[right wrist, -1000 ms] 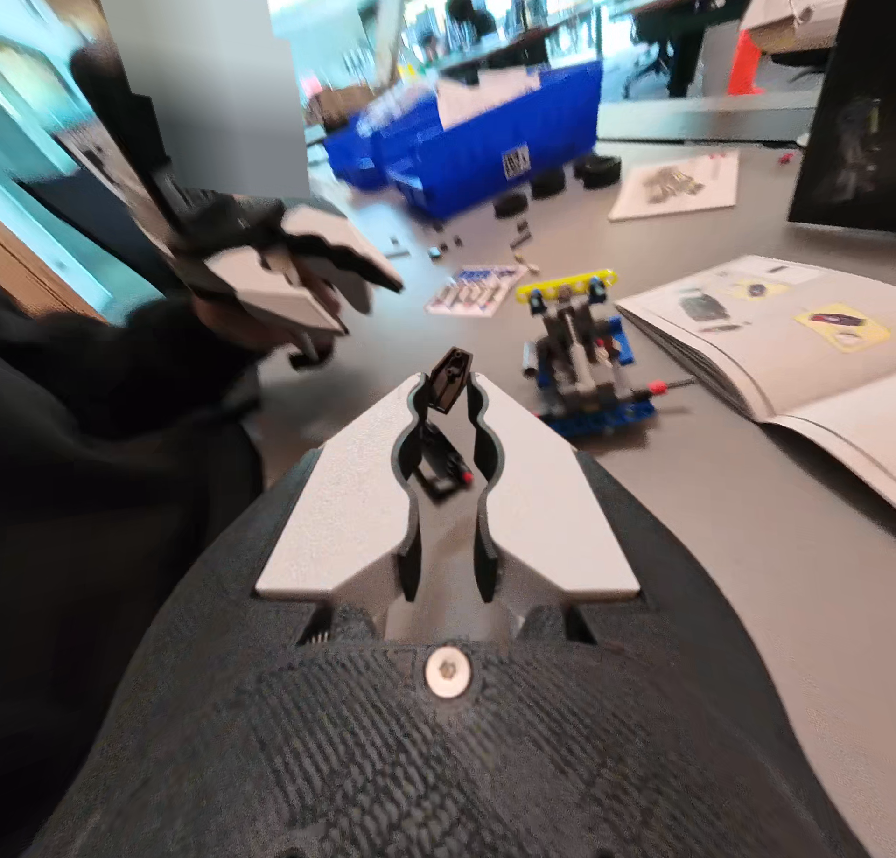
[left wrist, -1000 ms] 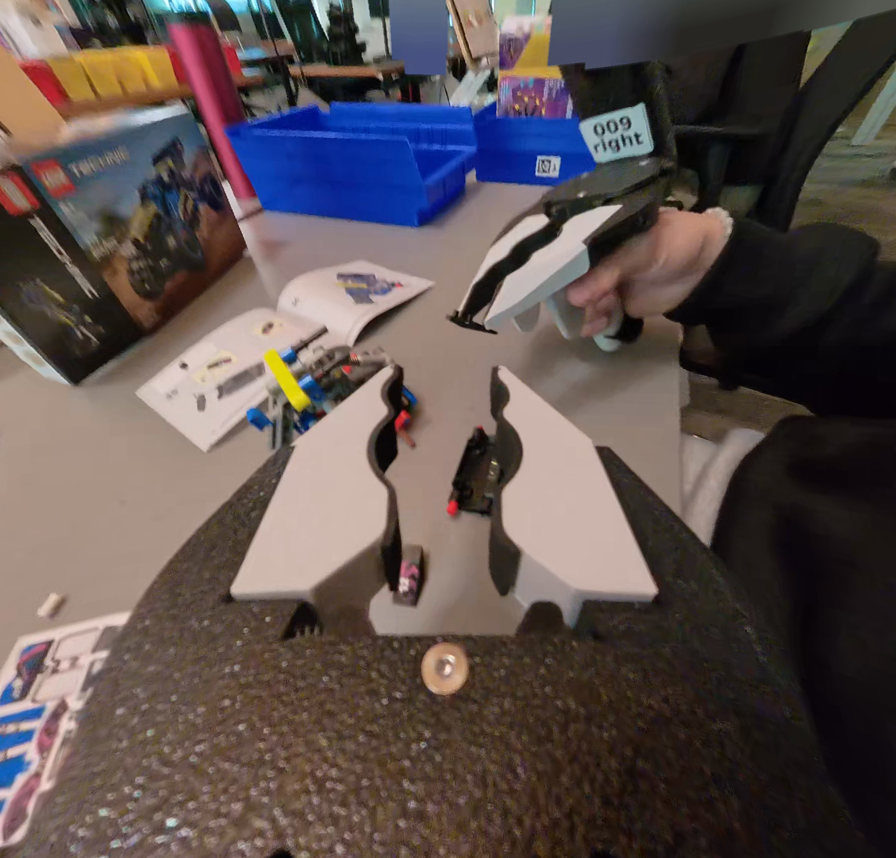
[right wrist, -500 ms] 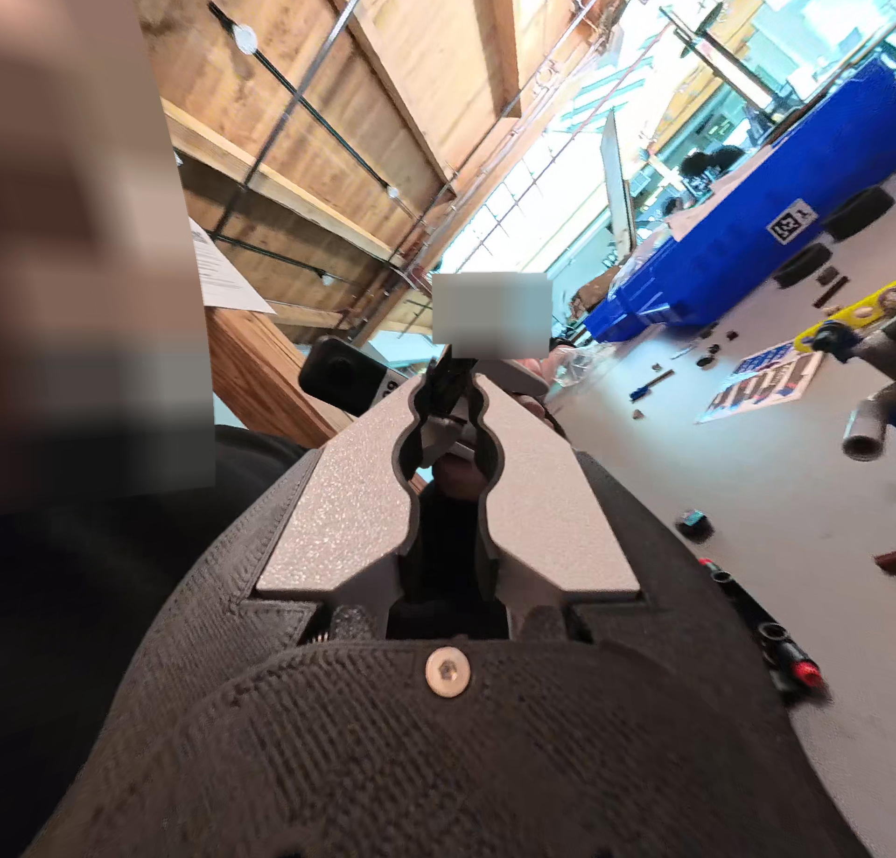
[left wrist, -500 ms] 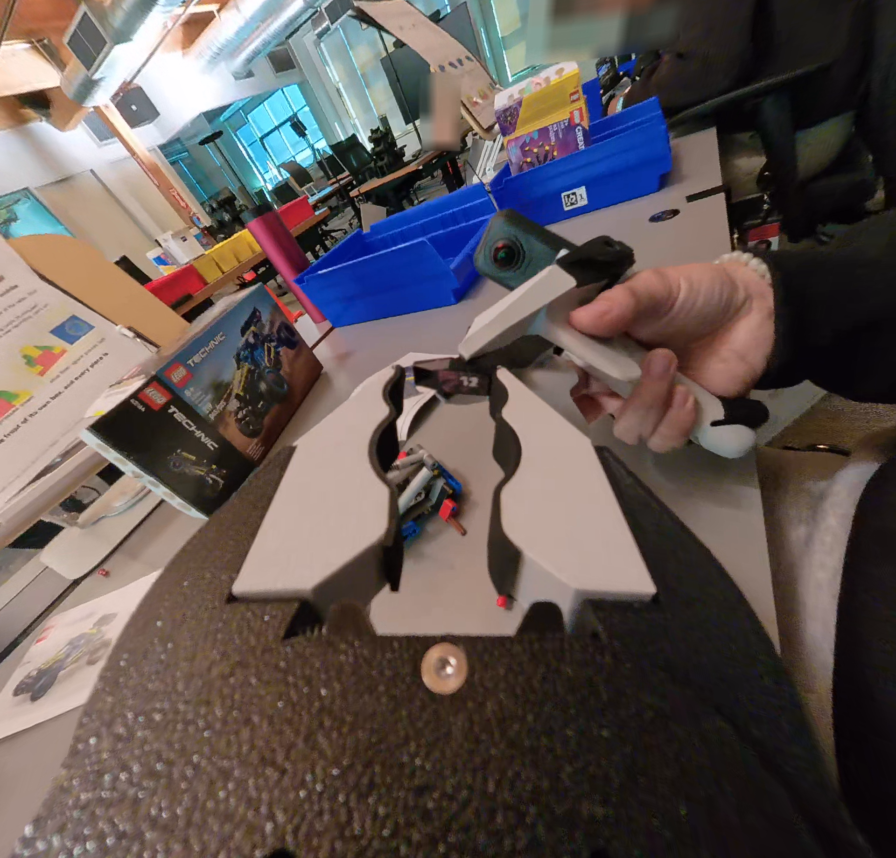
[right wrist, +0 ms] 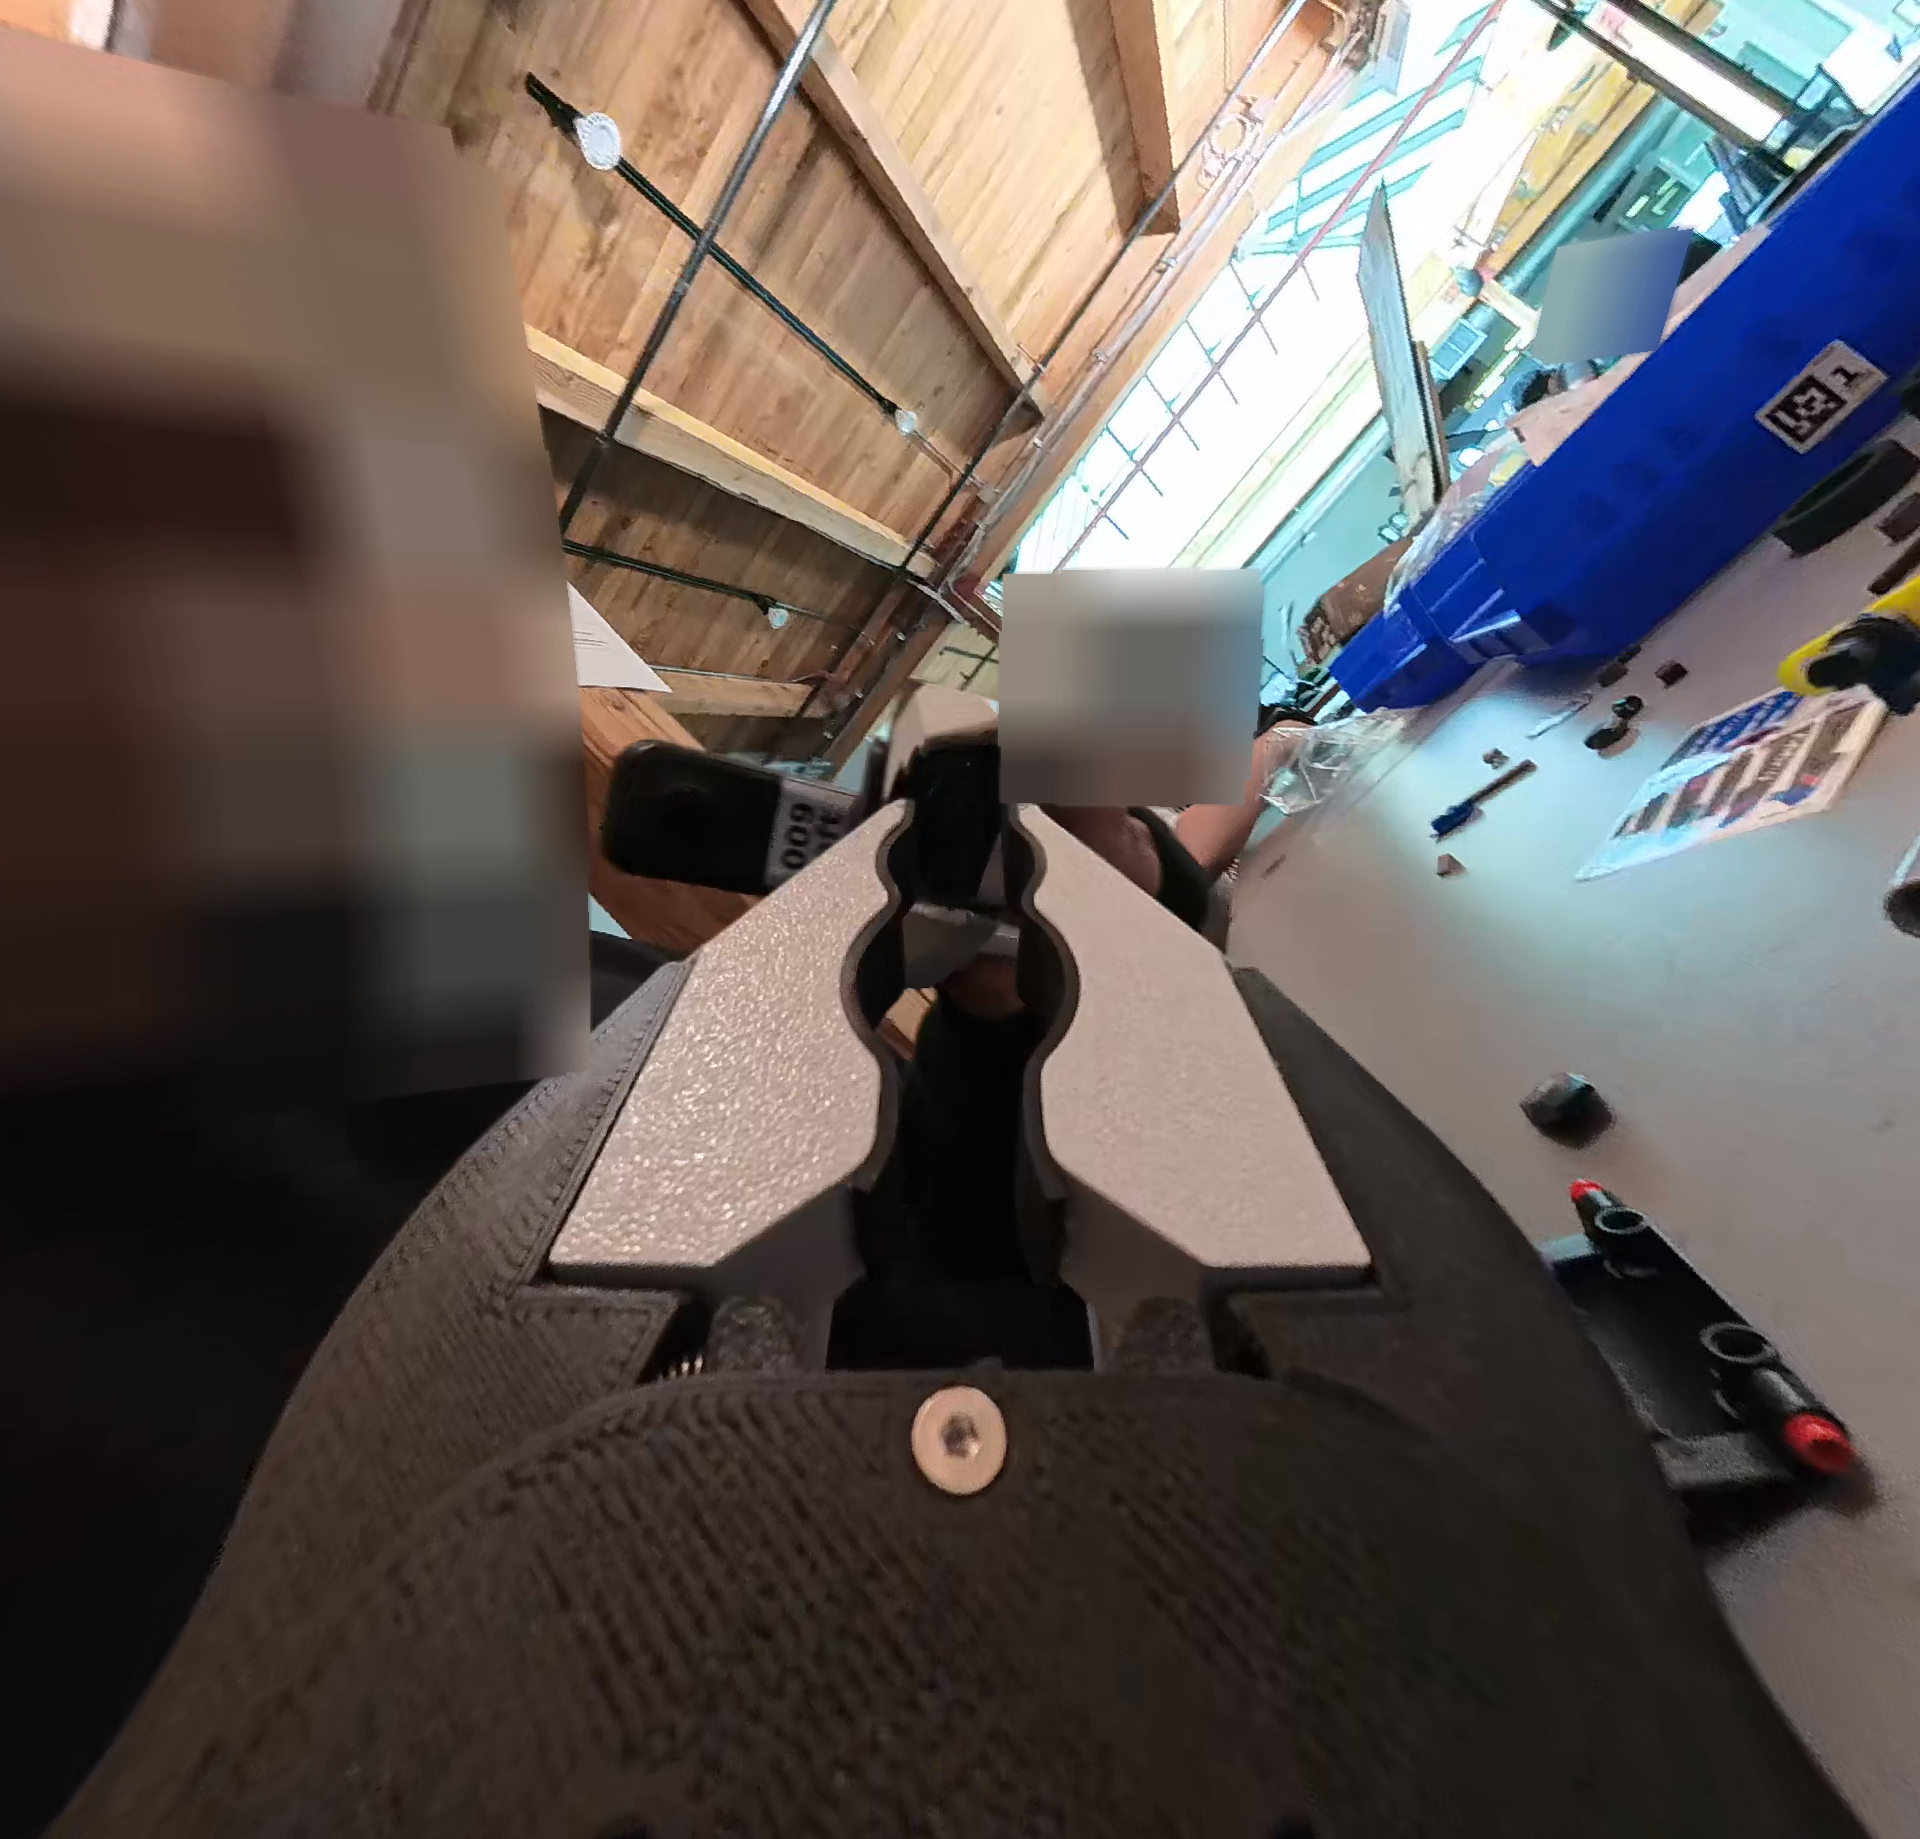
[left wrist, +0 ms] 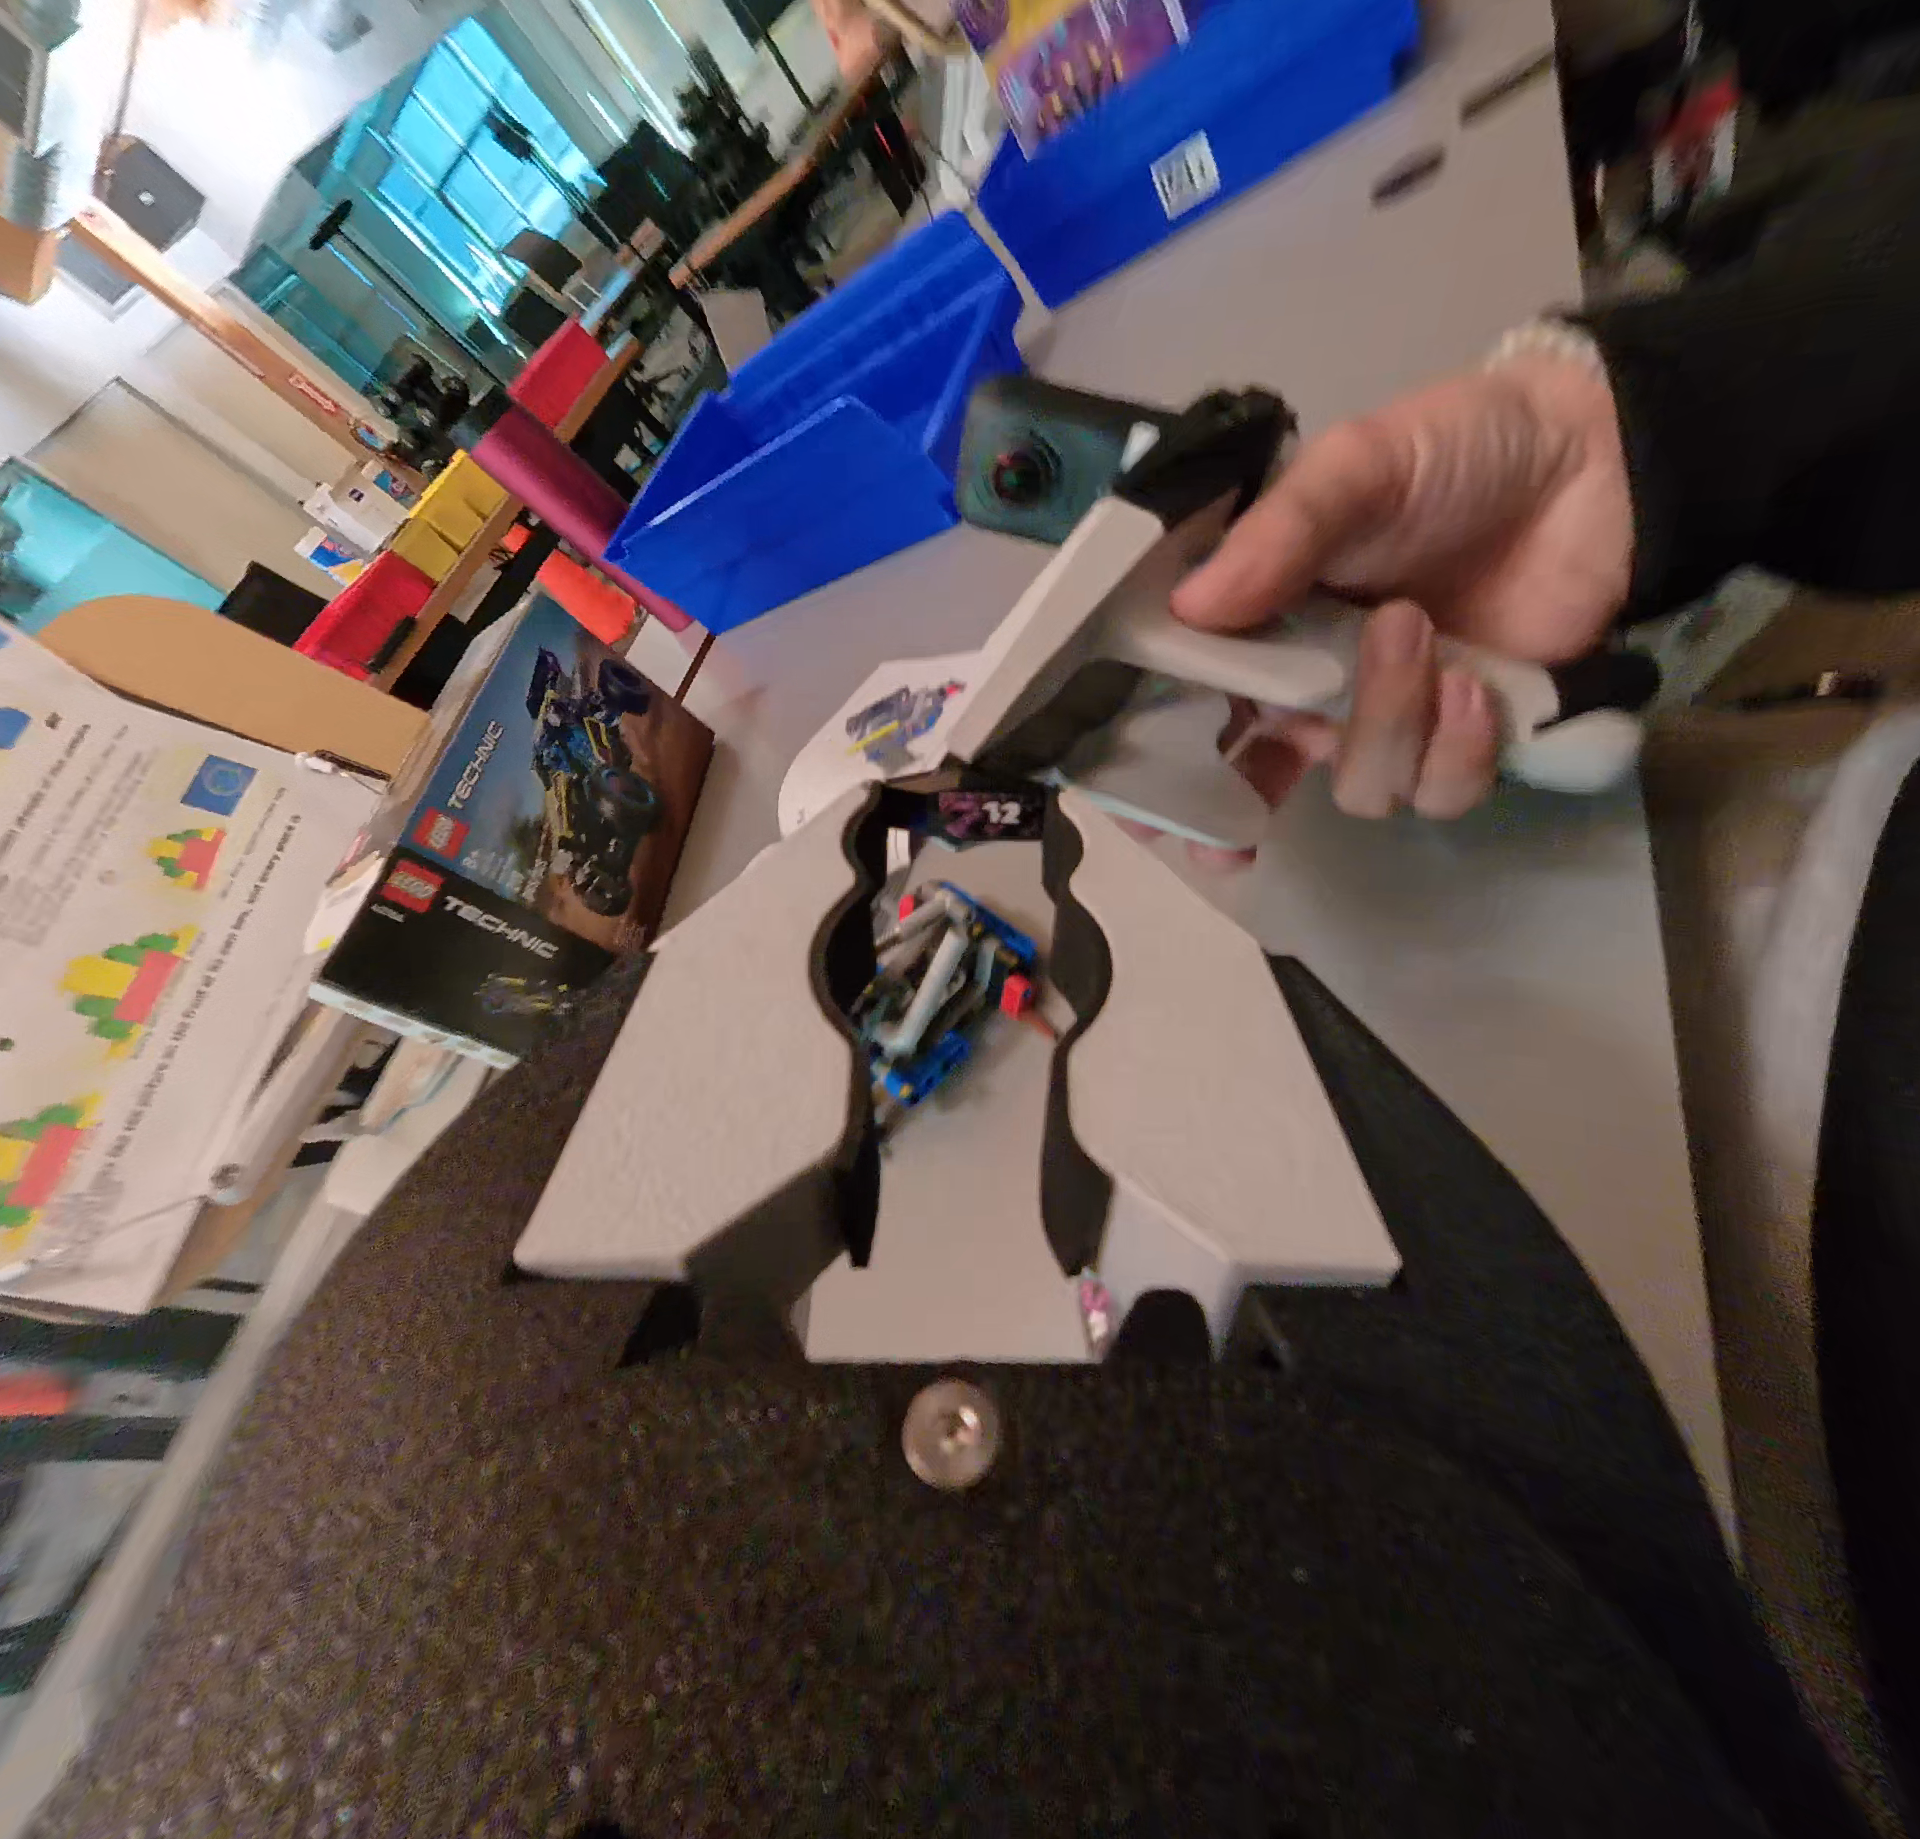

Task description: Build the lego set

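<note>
The grey surface (left wrist: 1382, 916) to the right lay open; the black and blue cardboard toy box (left wrist: 520, 854) and blue plastic bins (left wrist: 831, 480) blocked the left and far side, and a small blue and grey brick-built model (left wrist: 940, 989) stood directly ahead

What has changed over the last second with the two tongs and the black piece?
Both tongs lifted off the table and met: the right tongs, still clamped on the black piece, carried it between the open left tongs' tips. The brick model stayed put.
</note>
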A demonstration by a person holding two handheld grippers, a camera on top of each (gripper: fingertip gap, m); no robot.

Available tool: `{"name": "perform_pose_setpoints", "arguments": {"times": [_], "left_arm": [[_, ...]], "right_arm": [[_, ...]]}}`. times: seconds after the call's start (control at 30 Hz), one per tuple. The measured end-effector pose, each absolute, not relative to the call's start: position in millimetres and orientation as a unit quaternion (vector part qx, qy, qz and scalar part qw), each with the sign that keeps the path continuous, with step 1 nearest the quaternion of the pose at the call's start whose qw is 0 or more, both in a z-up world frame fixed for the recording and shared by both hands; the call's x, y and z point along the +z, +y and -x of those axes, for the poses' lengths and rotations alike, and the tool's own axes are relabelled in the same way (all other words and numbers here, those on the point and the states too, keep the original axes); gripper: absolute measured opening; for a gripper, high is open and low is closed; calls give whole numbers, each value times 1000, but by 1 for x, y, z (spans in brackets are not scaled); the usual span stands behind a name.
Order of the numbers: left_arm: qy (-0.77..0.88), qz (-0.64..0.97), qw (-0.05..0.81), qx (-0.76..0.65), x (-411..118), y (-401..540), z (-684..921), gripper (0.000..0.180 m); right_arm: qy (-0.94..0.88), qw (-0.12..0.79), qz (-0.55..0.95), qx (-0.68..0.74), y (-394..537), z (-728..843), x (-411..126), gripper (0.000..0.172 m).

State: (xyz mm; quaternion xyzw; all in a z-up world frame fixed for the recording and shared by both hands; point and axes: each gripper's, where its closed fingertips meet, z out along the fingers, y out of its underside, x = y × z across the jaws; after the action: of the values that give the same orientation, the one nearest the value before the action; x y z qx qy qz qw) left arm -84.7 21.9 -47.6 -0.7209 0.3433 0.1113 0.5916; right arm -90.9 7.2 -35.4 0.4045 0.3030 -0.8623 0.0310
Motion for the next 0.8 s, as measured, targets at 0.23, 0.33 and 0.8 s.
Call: {"name": "perform_pose_setpoints", "arguments": {"times": [0.23,0.33,0.8], "left_arm": [[448,714,480,241,-71,16,97,26],[474,709,459,249,-80,15,96,26],[465,707,469,251,-98,20,101,26]], "right_arm": [[424,-50,-473,-770,4,96,-63,14],[466,-105,-493,-728,7,97,-66,9],[546,-147,-510,-648,1,98,-84,0]]}}
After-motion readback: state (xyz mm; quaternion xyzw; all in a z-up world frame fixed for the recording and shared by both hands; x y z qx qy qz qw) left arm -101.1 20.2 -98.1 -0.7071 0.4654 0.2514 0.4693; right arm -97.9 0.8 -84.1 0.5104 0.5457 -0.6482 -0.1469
